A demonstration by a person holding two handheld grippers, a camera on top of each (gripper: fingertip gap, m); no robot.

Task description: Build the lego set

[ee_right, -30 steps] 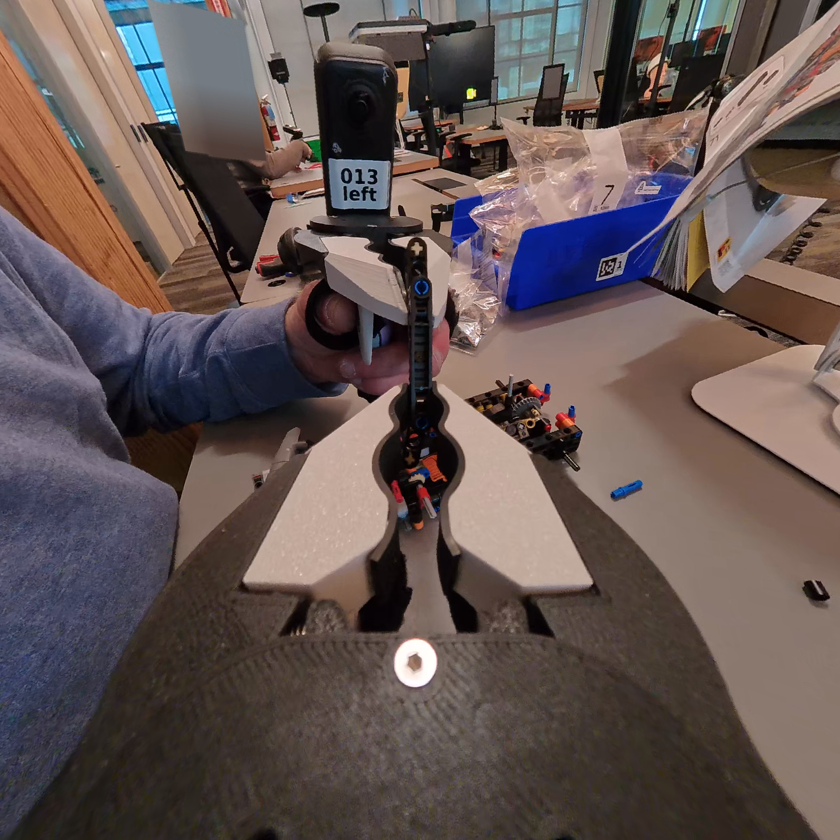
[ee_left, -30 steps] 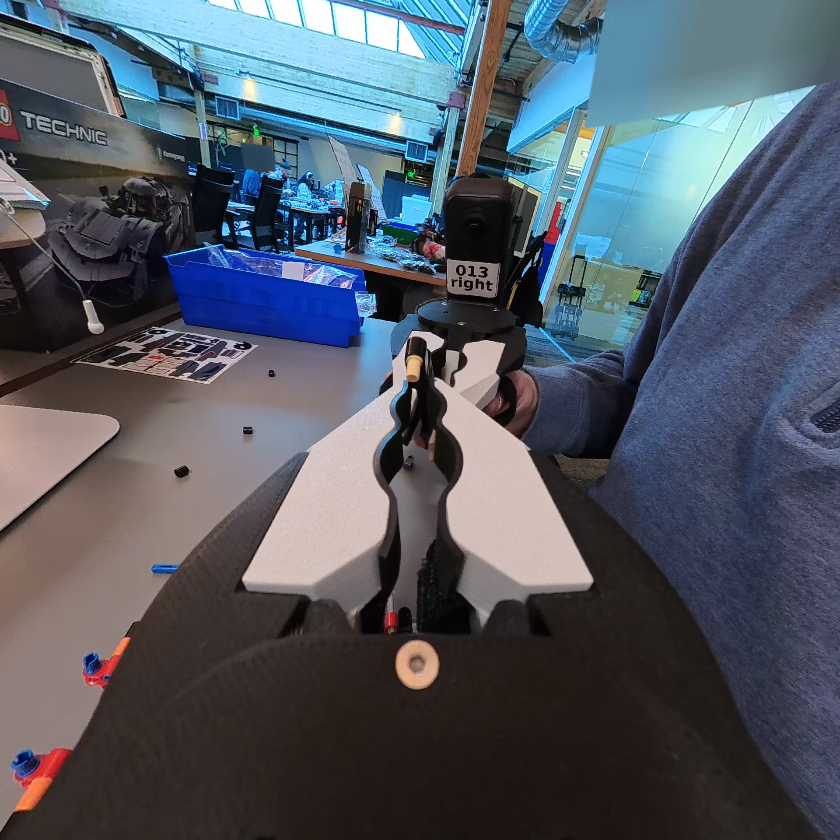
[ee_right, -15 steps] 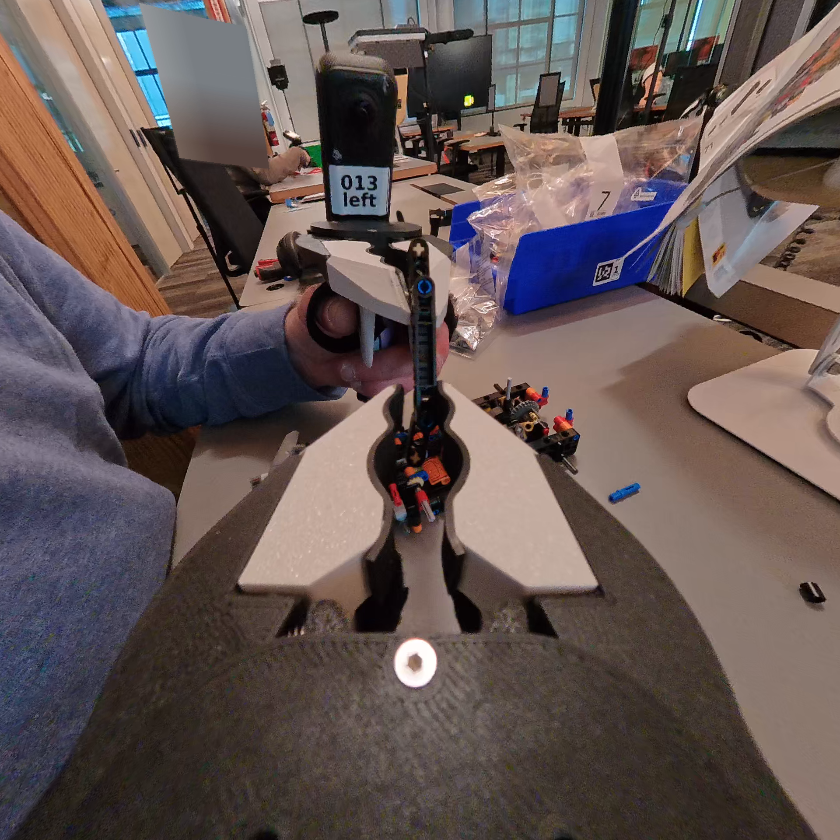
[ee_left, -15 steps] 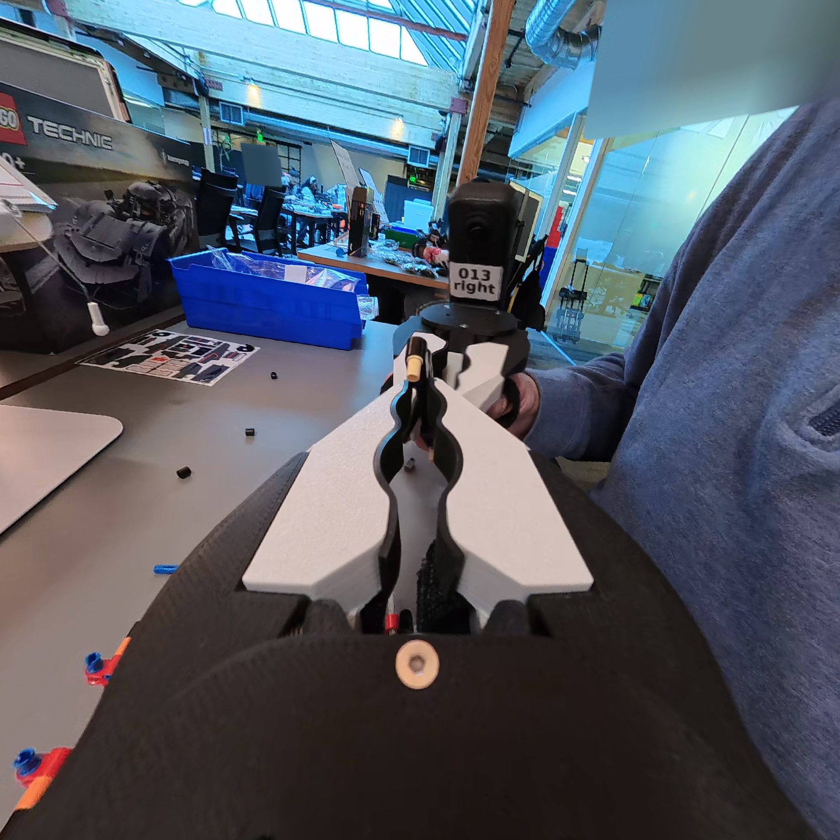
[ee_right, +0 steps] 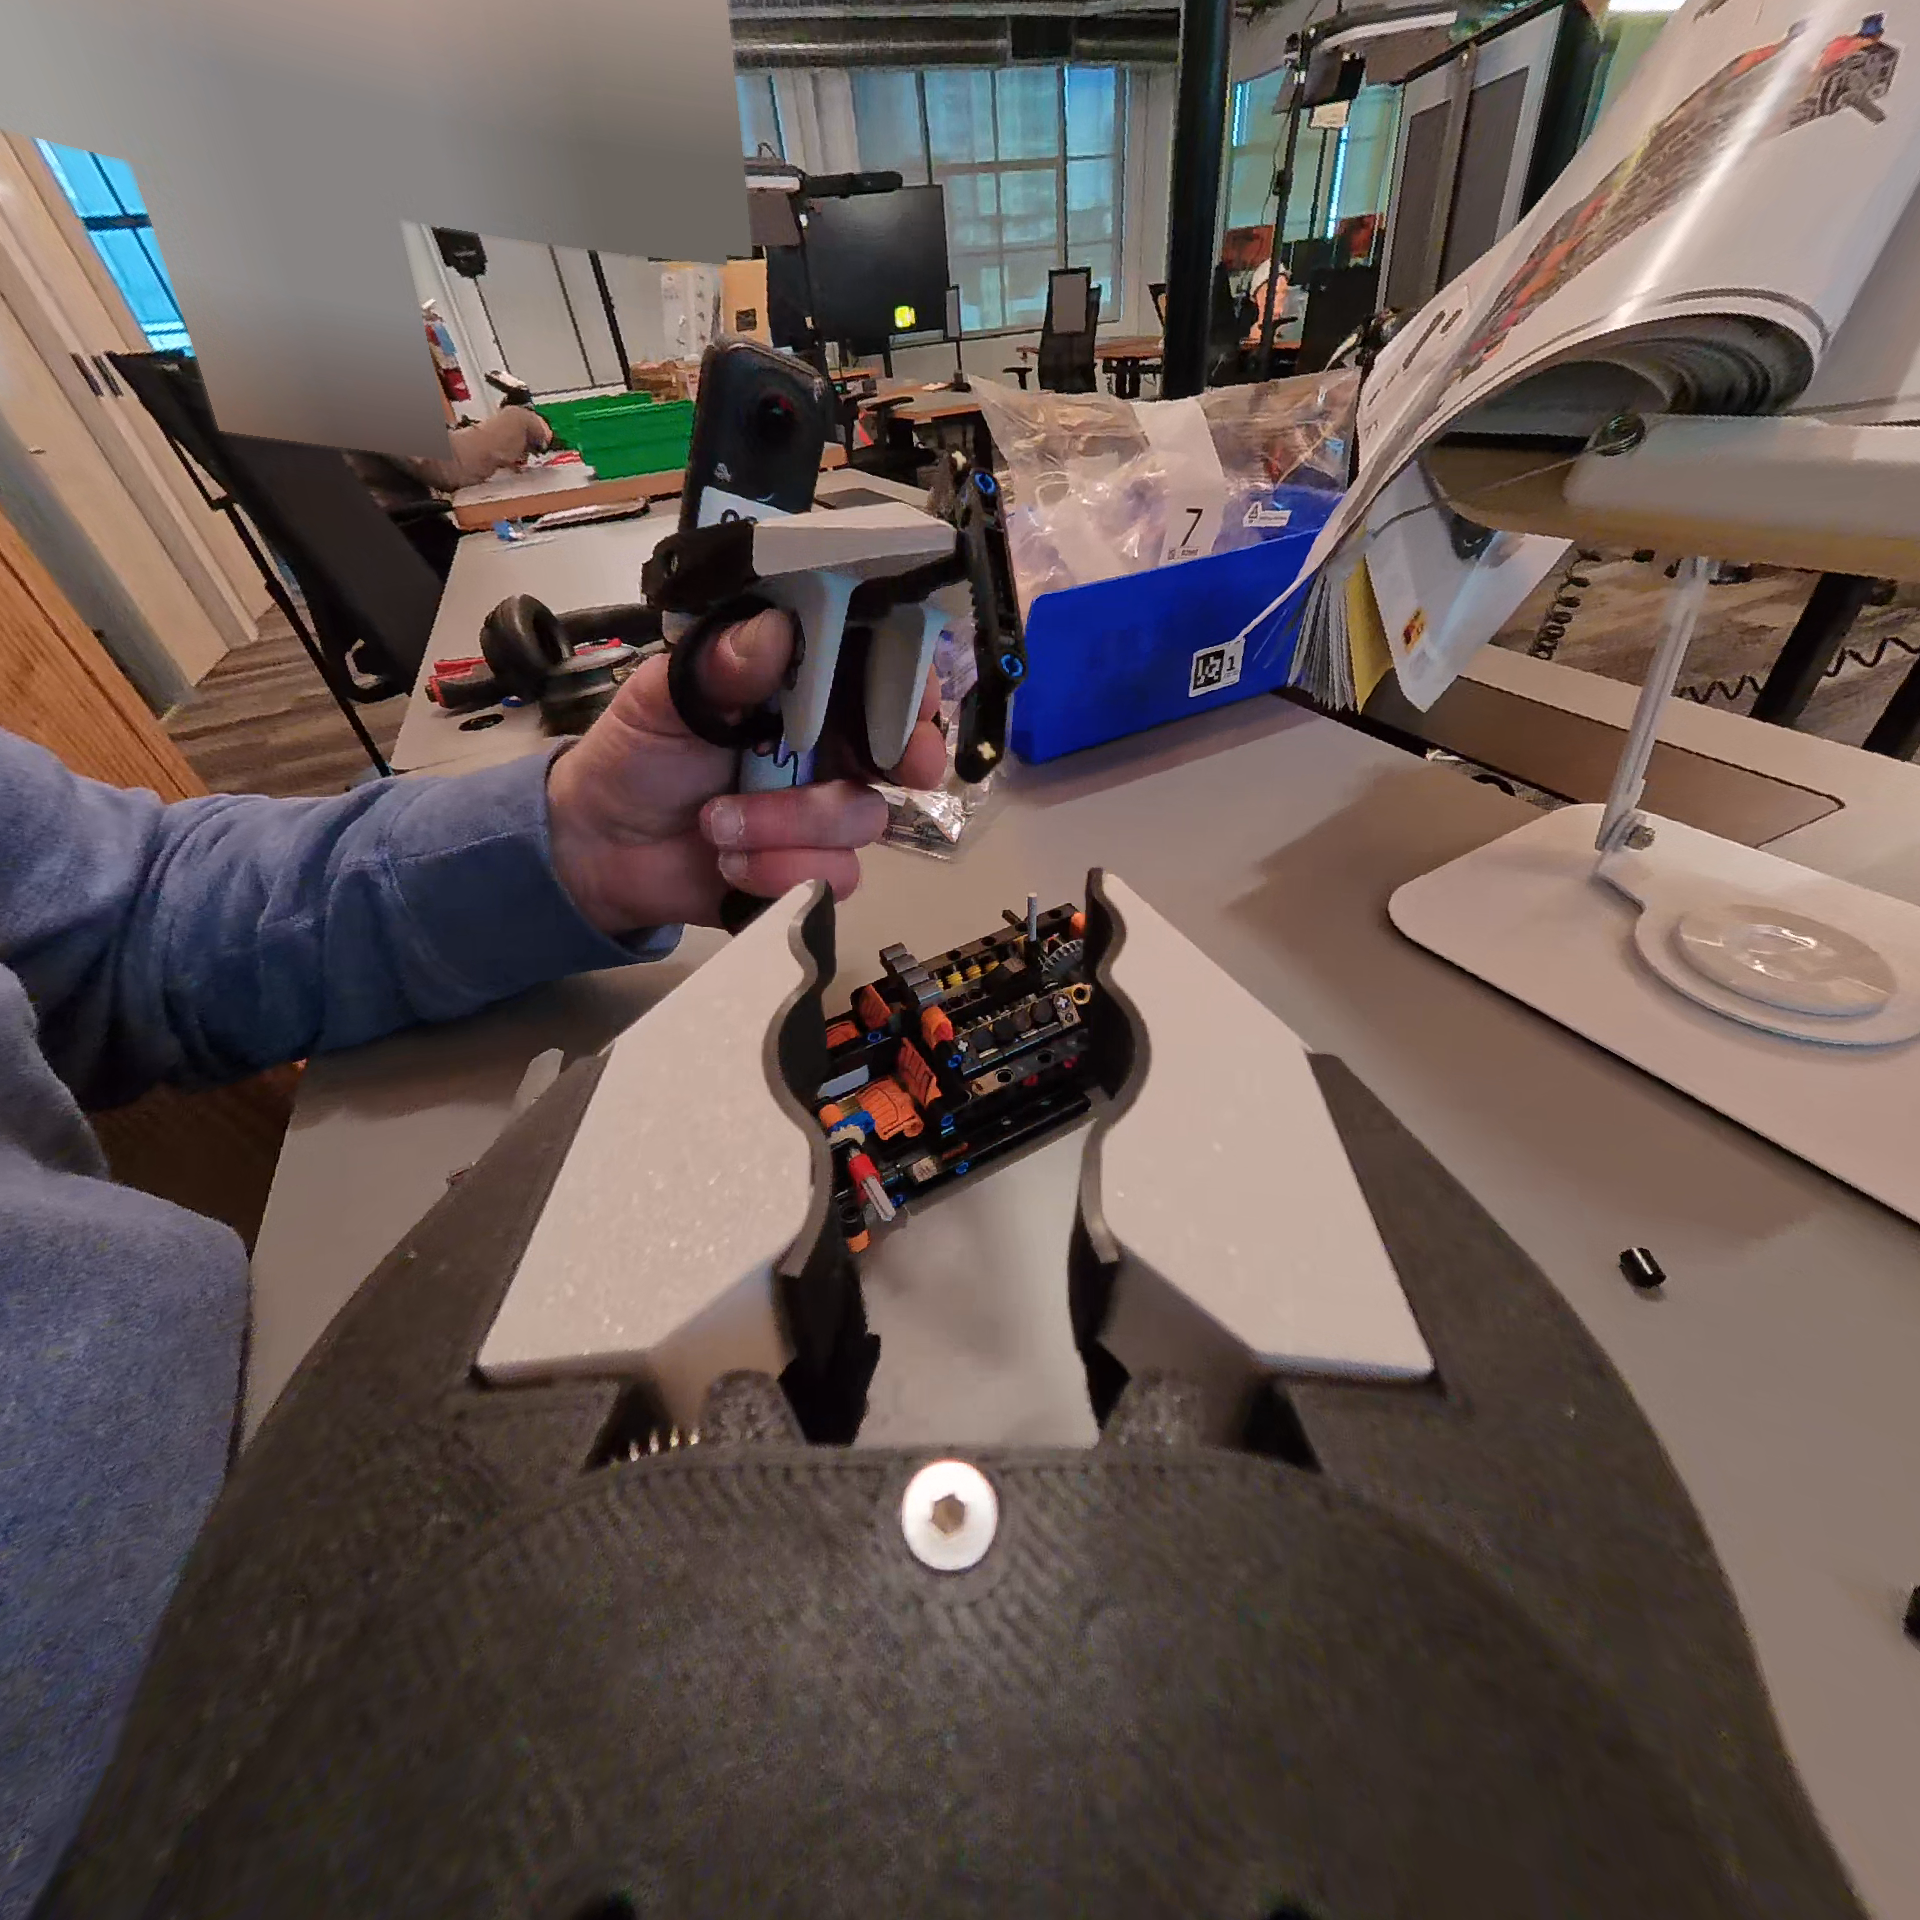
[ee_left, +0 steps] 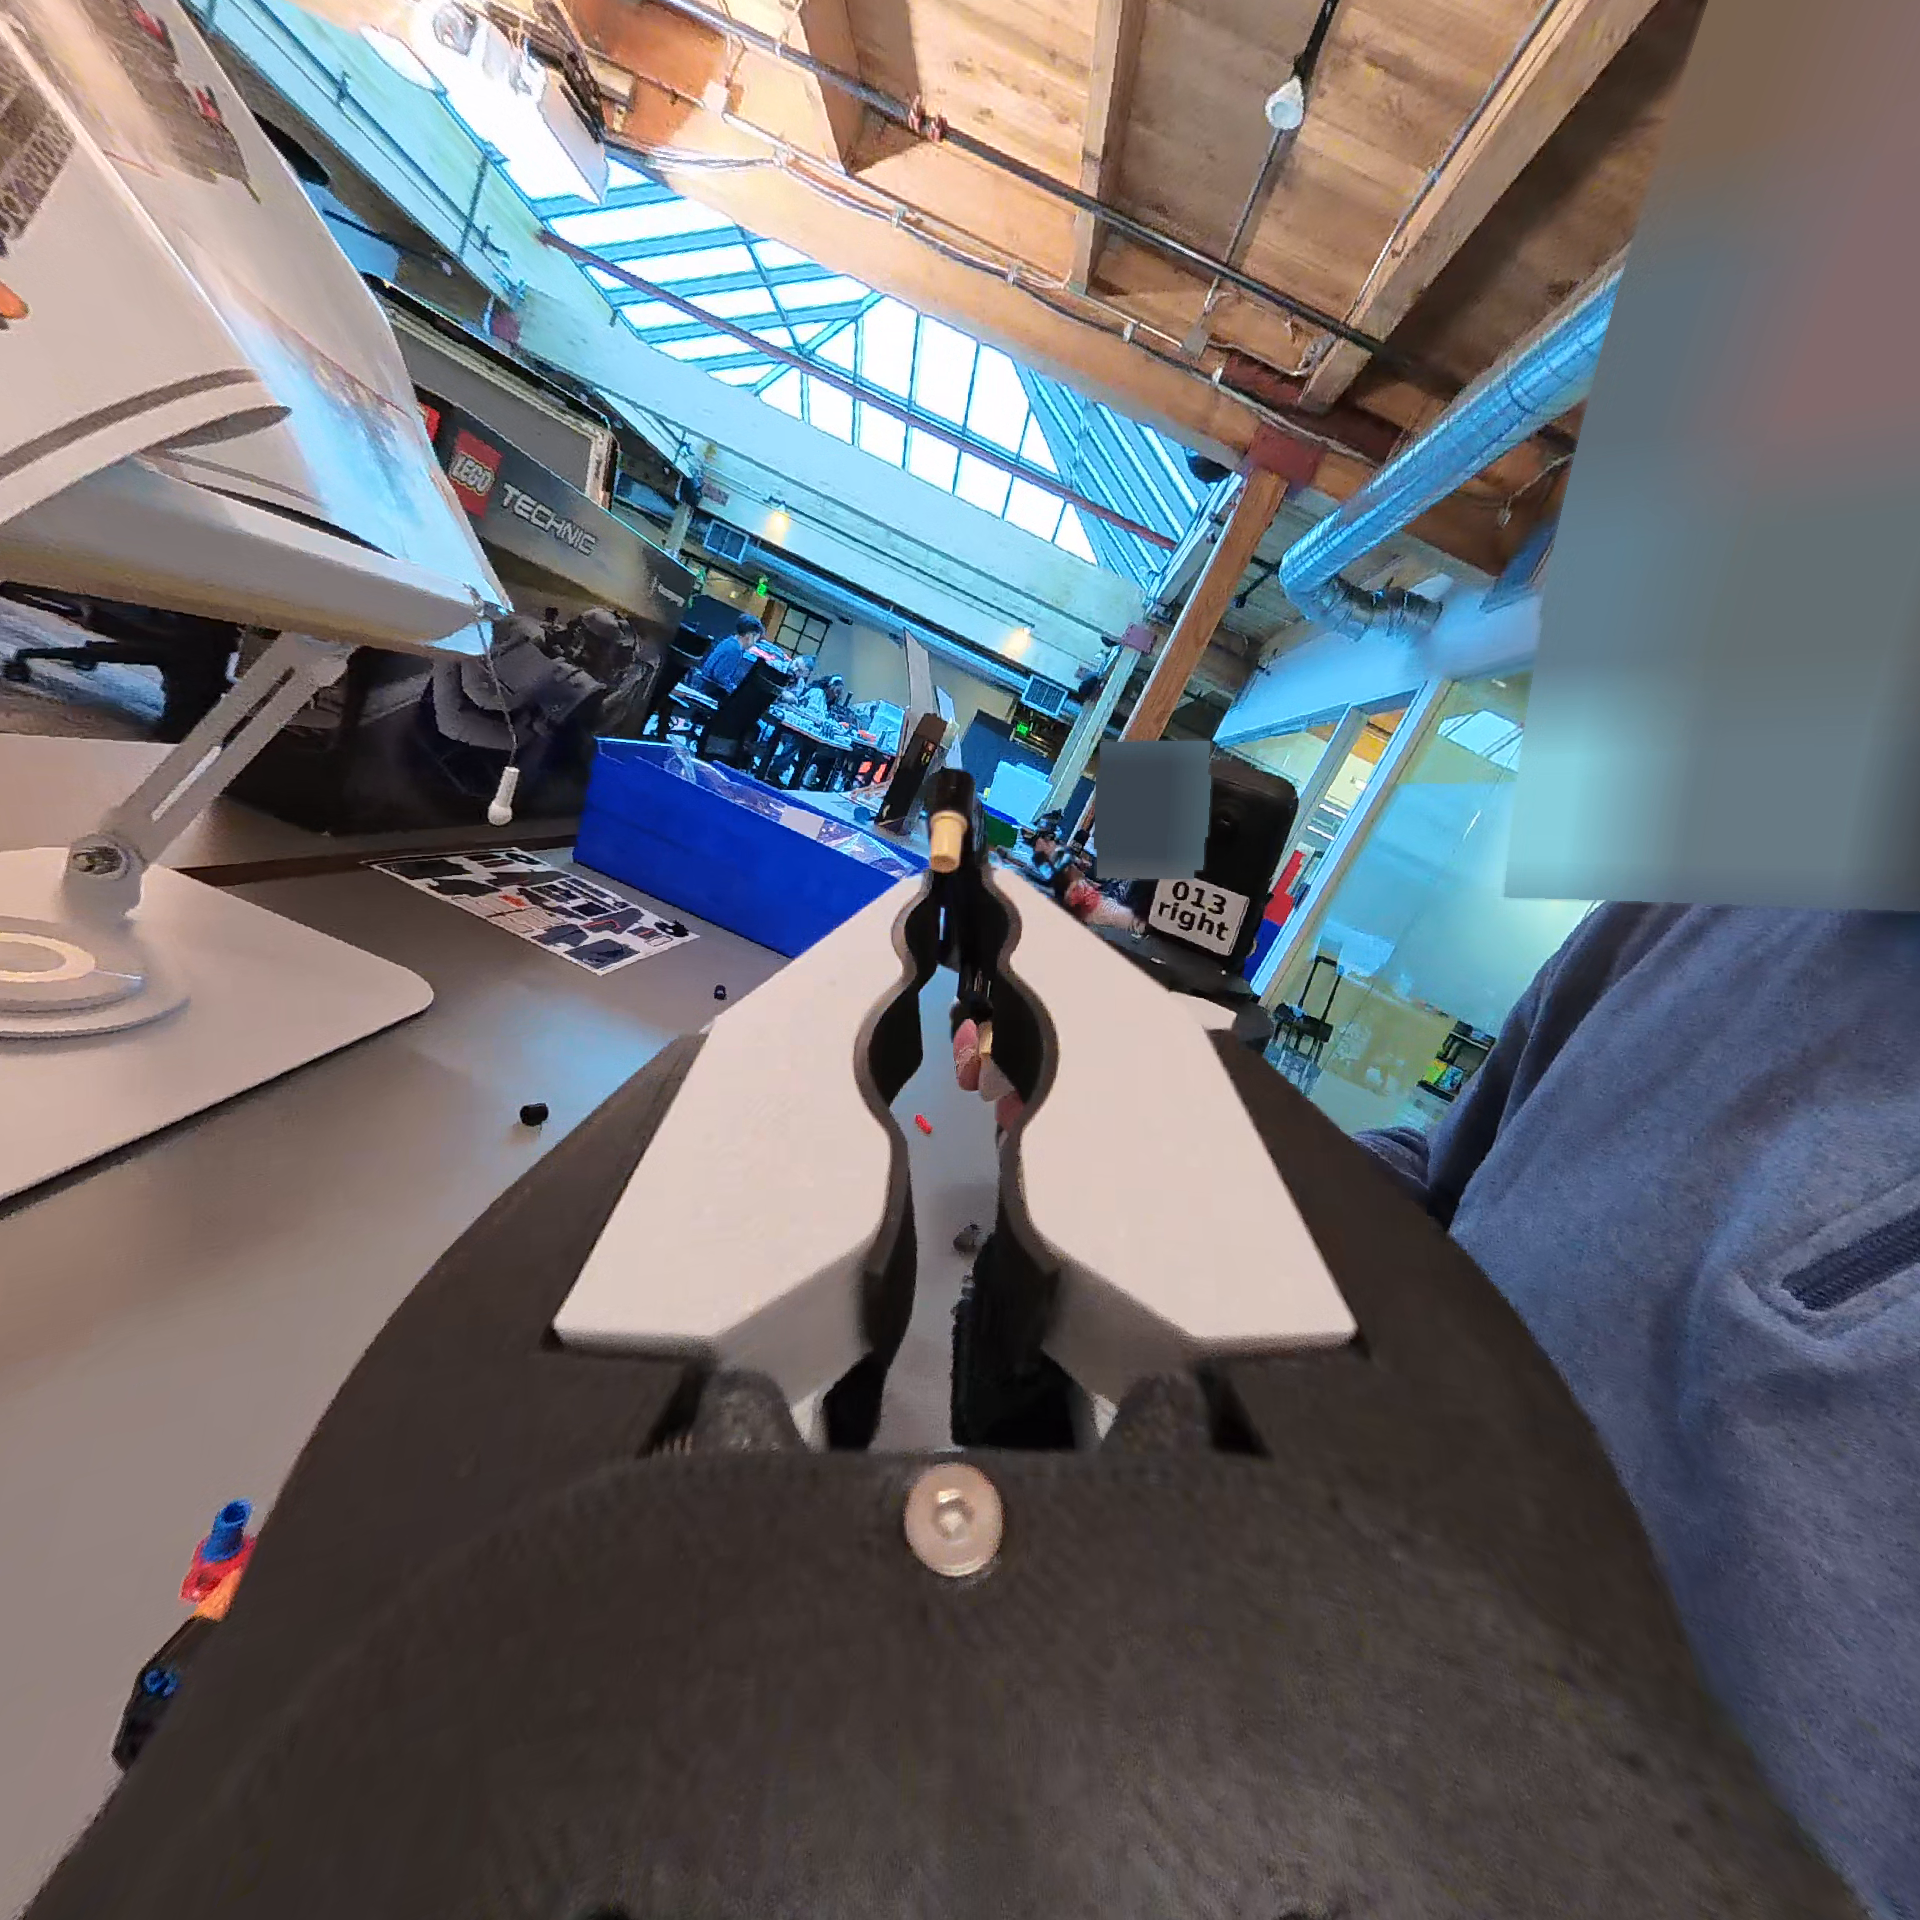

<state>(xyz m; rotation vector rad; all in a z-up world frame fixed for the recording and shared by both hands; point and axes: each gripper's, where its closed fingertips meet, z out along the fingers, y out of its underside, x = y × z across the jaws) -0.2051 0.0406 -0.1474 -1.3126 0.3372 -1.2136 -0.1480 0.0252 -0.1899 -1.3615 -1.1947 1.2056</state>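
Note:
My left gripper (ee_left: 954, 902) is shut on a long black lego beam (ee_left: 952, 831) with a tan pin near its top end. In the right wrist view the left gripper (ee_right: 951, 623) holds that beam (ee_right: 987, 582) upright above the table, with blue pins at both ends. My right gripper (ee_right: 961, 899) is open and empty. Between its fingers, lower down on the grey table (ee_right: 1351, 1091), lies the black, orange and red lego assembly (ee_right: 966, 1039). A corner of the assembly (ee_left: 213, 1558) shows at the lower left of the left wrist view.
A blue bin (ee_right: 1143, 644) with bags of parts stands at the back. An open instruction booklet (ee_right: 1662, 260) sits on a white stand (ee_right: 1662, 966) to the right. A sticker sheet (ee_left: 540, 909) and small loose black pieces (ee_right: 1642, 1268) lie on the table.
My right gripper has opened, let go of the beam and drawn back over the assembly. My left gripper keeps the beam and has swung it away and tilted upward.

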